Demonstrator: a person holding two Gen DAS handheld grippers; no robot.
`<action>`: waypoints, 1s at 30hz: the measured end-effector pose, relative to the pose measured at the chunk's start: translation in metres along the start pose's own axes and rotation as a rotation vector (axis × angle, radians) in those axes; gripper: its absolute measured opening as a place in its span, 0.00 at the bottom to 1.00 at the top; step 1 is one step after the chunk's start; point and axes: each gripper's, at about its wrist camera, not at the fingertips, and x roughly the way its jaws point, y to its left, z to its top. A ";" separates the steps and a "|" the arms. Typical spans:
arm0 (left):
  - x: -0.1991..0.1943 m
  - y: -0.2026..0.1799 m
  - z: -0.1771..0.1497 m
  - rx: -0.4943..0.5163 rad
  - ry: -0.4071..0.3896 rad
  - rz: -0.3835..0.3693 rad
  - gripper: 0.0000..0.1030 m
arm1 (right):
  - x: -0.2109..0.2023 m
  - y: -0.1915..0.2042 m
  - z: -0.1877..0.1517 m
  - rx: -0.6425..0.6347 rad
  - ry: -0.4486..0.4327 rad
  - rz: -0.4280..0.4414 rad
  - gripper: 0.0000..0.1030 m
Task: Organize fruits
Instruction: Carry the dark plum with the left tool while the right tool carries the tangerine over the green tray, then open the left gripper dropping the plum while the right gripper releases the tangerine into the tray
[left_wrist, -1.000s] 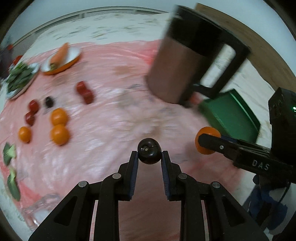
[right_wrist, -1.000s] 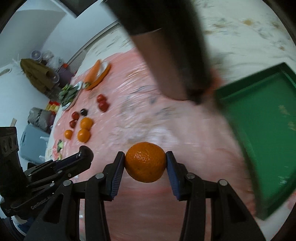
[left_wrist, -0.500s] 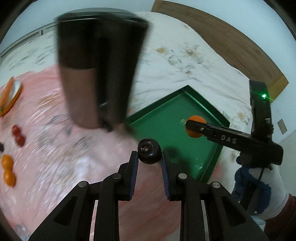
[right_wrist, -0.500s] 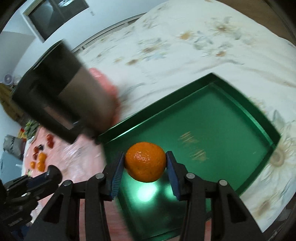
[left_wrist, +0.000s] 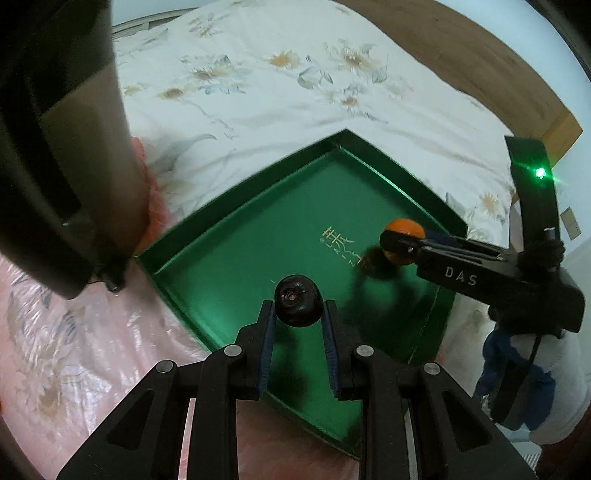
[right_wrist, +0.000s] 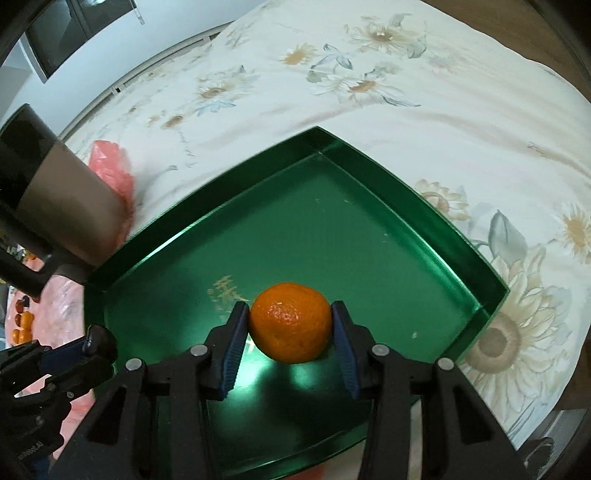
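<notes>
My left gripper is shut on a small dark round fruit and hangs over the near corner of the green tray. My right gripper is shut on an orange mandarin, held above the tray floor near its gold lettering. In the left wrist view the right gripper shows from the side with the mandarin between its fingers. The left gripper's fingertip pokes into the right wrist view at lower left.
A tall black and metal jug stands just left of the tray on pink plastic sheeting. Floral white cloth surrounds the tray. More fruits lie far left. A gloved hand holds the right gripper.
Both grippers swung from the pink sheeting, past the jug, to above the green tray, each still gripping its fruit. The fruit pile has dropped out of the left wrist view.
</notes>
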 end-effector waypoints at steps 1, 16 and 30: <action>0.003 -0.001 0.000 0.003 0.004 0.001 0.21 | 0.001 -0.001 0.001 -0.001 -0.002 0.004 0.55; 0.007 -0.007 -0.004 0.028 -0.001 0.000 0.38 | -0.008 0.009 0.004 -0.038 -0.038 -0.040 0.95; -0.043 -0.007 -0.011 0.063 -0.077 -0.074 0.63 | -0.050 0.018 -0.009 -0.003 -0.107 -0.110 1.00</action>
